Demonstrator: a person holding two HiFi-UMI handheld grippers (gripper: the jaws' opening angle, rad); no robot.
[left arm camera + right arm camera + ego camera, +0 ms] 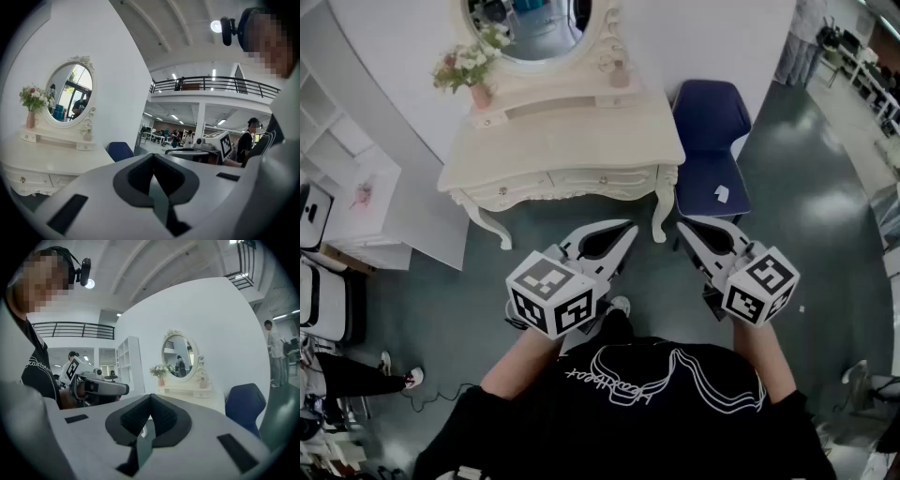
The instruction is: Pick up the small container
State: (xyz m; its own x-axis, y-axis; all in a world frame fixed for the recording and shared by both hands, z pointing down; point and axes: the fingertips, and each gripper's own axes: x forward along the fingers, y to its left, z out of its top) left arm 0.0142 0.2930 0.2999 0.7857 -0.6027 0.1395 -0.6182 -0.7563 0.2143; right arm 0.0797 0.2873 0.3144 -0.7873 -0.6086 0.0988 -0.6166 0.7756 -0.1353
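In front of the dressing table (581, 136), both grippers are low near the person's body, well apart from it. The left gripper (628, 228) has its jaws pressed together w/ nothing between them; the right gripper (682, 228) is closed too, also empty. The small container (620, 74) stands on the raised shelf at the right foot of the mirror (530, 23). The reach seems not yet begun. To do it well: step closer, open the jaws before arriving, approach level w/ the container's middle, and close slowly, since it prob. tips easily.
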